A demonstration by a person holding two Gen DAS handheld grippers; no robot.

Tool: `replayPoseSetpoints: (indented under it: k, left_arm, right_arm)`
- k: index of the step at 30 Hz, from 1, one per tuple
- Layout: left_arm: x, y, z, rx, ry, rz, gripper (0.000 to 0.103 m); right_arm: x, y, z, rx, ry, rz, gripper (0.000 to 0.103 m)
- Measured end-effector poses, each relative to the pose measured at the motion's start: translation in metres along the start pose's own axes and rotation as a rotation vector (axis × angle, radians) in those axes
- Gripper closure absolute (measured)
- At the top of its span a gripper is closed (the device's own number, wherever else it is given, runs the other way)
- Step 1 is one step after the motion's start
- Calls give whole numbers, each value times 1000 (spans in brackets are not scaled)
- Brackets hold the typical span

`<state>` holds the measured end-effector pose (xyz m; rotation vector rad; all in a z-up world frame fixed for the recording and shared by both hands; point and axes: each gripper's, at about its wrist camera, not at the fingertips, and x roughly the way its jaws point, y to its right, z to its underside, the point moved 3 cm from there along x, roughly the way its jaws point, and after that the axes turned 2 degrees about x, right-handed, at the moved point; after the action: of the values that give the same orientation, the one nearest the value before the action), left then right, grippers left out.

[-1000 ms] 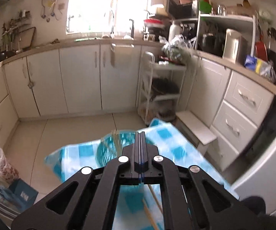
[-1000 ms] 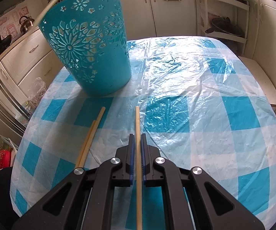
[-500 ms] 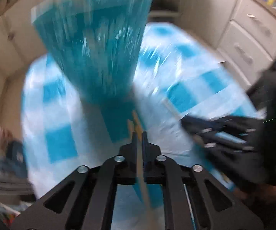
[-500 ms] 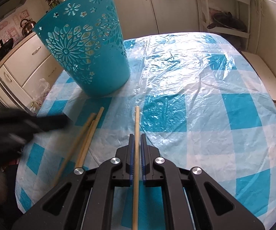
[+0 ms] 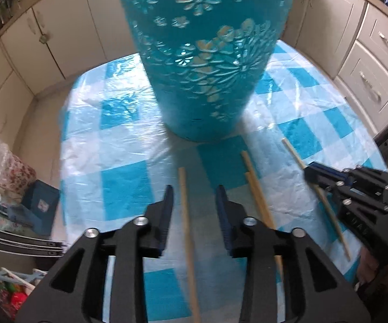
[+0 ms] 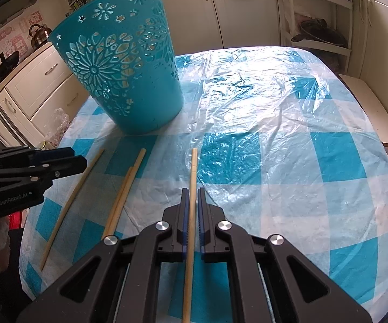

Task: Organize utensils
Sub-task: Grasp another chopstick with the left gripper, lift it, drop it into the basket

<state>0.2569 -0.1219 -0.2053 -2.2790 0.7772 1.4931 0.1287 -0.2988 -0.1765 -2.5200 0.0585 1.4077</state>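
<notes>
A teal cut-out basket (image 5: 204,62) stands upright on the checked table; it also shows in the right wrist view (image 6: 124,70). My left gripper (image 5: 194,191) is open, its fingers either side of a wooden chopstick (image 5: 186,215) lying on the cloth. A pair of chopsticks (image 5: 256,188) lies just to its right. My right gripper (image 6: 191,196) is shut on another chopstick (image 6: 193,172) that lies low over the table. In the right wrist view the left gripper (image 6: 70,157) is open at the left, over the leftmost chopstick (image 6: 72,196).
The table carries a blue-and-white checked cloth under clear plastic (image 6: 274,102). White kitchen cabinets (image 5: 59,27) surround it. A shelf rack (image 6: 318,27) stands behind the table. Bags and a blue box (image 5: 37,204) sit on the floor left of the table.
My left gripper swung down from facing the kitchen to the table and opened around a chopstick in front of the basket. My right gripper stayed shut on its chopstick, barely moving.
</notes>
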Motion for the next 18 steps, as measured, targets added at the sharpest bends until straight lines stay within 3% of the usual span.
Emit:
replayPoseSetpoints:
  k: [6, 7, 8, 9, 11, 15, 16, 18]
  left_arm:
    - [25, 2, 5, 55, -42, -74, 64]
    - [28, 5, 4, 56, -36, -75, 67]
    - [29, 8, 3, 60, -33, -49, 93]
    - [28, 11, 2, 65, -37, -38, 98]
    - [28, 18, 2, 104, -43, -50, 98]
    - [2, 22, -1, 98, -37, 83, 98]
    - [-20, 23, -7, 80, 0, 187, 98]
    - [-61, 24, -21, 72, 94, 298, 98]
  right_arm:
    - [2, -1, -1, -8, 1, 9, 96]
    - [2, -1, -1, -9, 1, 9, 96]
    - [2, -2, -2, -10, 2, 10, 96]
    - [2, -3, -1, -11, 3, 11, 96]
    - [2, -3, -1, -9, 3, 9, 96]
    - [2, -2, -2, -4, 2, 2, 96]
    - [2, -2, -2, -4, 1, 2, 96]
    - [2, -1, -2, -3, 2, 3, 96]
